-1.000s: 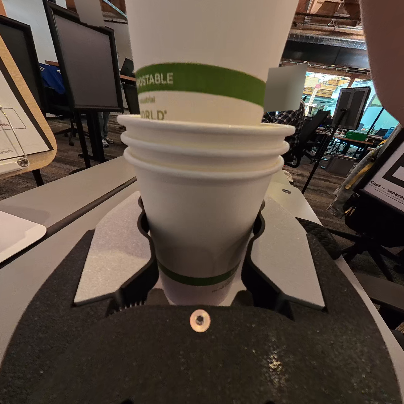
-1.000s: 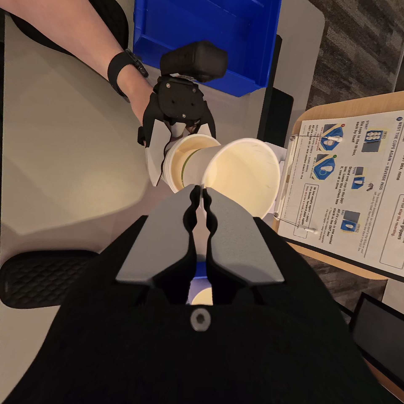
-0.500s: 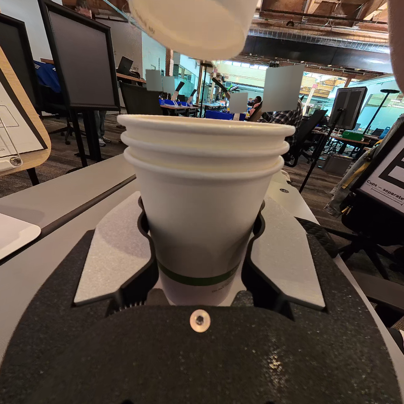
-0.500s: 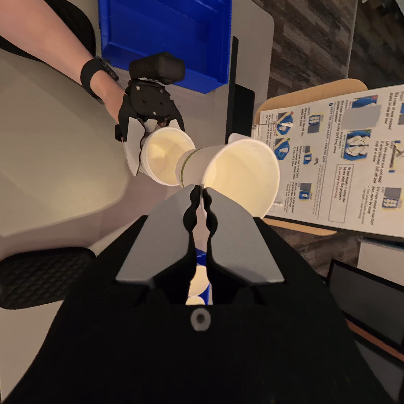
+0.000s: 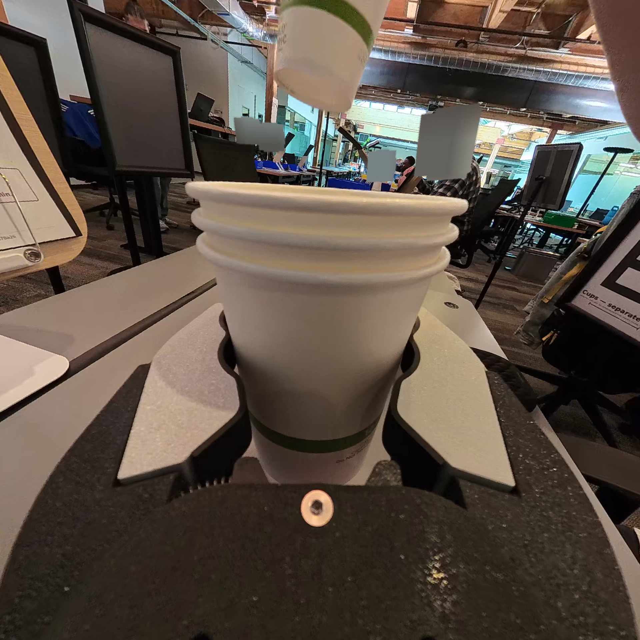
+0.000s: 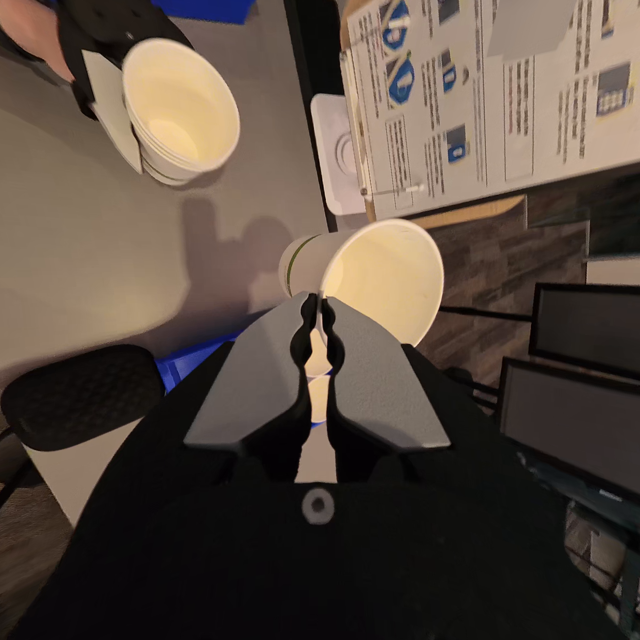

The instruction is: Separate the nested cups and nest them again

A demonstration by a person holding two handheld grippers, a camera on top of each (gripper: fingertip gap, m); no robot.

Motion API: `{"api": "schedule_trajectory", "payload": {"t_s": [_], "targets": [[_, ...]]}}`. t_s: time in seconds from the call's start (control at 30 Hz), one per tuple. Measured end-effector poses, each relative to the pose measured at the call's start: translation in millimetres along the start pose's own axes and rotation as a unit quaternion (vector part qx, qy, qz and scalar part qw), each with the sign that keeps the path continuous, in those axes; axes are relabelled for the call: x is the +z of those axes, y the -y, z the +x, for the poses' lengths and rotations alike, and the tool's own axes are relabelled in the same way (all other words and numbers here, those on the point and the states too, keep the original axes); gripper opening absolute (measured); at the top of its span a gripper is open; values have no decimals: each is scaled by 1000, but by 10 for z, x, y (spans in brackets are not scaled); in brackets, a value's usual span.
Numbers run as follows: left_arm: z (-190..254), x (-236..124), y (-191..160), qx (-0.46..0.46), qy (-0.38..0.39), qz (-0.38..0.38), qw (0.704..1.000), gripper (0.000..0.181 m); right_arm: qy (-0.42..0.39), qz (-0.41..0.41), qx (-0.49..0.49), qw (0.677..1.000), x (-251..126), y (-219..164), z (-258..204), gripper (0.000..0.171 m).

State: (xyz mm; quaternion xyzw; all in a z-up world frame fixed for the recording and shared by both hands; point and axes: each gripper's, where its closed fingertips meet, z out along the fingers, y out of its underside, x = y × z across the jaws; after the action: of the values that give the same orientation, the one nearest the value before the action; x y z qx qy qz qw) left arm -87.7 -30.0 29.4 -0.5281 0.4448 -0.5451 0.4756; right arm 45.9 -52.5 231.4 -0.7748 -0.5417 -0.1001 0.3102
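Left wrist view: a nested stack of three white paper cups (image 5: 322,332), rolled rims stepped and a green band near the base, is clamped upright between the pale textured fingers (image 5: 187,394) of the left gripper (image 5: 320,346). A single paper cup (image 6: 363,287) is pinched by its rim between the pressed-together tips of the right gripper (image 6: 317,300), tilted, well apart from the stack. Bare grey tabletop (image 6: 86,242) is seen between them; a blue bin (image 6: 180,360) edge lies below the right gripper.
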Motion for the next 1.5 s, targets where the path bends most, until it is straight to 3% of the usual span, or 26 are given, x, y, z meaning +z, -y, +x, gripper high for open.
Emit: {"api": "schedule_trajectory", "payload": {"t_s": [0.33,0.53,0.8,1.07,1.5], "targets": [[-37,-22,13,-2,4,3,1000,96,5,-92,94,991,281,-1215,3,3],[-55,-31,18,-3,7,4,1000,96,38,-136,133,981,654,-1945,-277,3],[-88,-41,16,-5,9,5,1000,96,51,-161,147,975,1106,-2632,-691,3],[-89,-41,13,-5,10,5,1000,96,40,-185,137,972,1416,-3033,-950,3],[-83,-35,8,-5,9,3,1000,96,33,-158,133,978,1470,-3039,-1022,3]]}}
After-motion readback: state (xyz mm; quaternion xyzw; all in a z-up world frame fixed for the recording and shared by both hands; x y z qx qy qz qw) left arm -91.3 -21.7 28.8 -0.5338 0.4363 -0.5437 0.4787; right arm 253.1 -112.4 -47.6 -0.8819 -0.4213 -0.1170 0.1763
